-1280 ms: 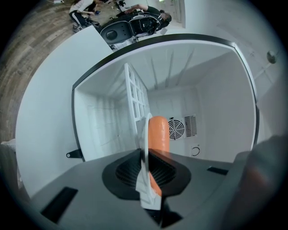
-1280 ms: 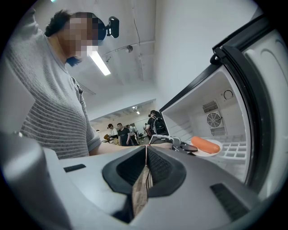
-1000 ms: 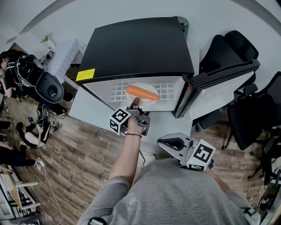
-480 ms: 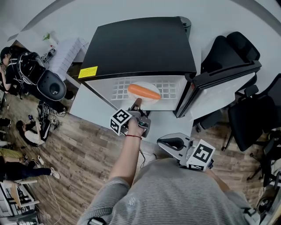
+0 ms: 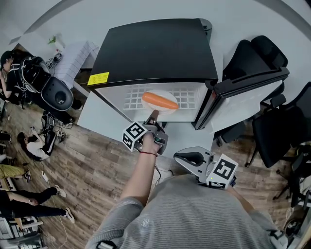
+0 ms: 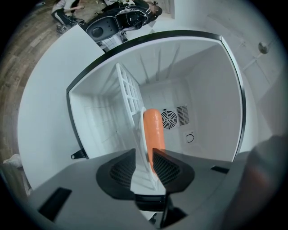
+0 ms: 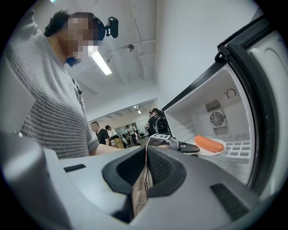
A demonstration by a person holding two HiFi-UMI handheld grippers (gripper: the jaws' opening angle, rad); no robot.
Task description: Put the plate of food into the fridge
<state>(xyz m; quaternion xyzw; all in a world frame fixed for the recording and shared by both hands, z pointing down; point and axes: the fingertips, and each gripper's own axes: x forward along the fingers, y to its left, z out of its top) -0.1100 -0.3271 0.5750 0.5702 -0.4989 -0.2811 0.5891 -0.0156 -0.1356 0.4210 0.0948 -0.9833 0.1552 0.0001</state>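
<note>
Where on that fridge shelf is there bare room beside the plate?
The wire shelf is bare between the plate and the right wall of the fridge, with another strip toward the left wall. The front middle is crowded: the left tool grips the plate's rim there.

The floor (image 5: 92, 170) is made of brown wood planks. A white wall (image 5: 146, 9) runs along the far side. Two black office chairs stand on the right, the far chair (image 5: 252, 51) and the near chair (image 5: 282, 131). On the far left is another black seat (image 5: 54, 97), with a white stack (image 5: 73, 61) just beside it. People (image 5: 31, 146) sit on the floor at the left, and a pair of legs (image 5: 34, 206) stretches out nearer. A thin cable (image 5: 53, 209) lies on the wood. In the right gripper view, a long bright lamp (image 7: 101, 63) is on the white ceiling (image 7: 130, 27), and a few standing people (image 7: 105, 134) are far off down the room.
</note>
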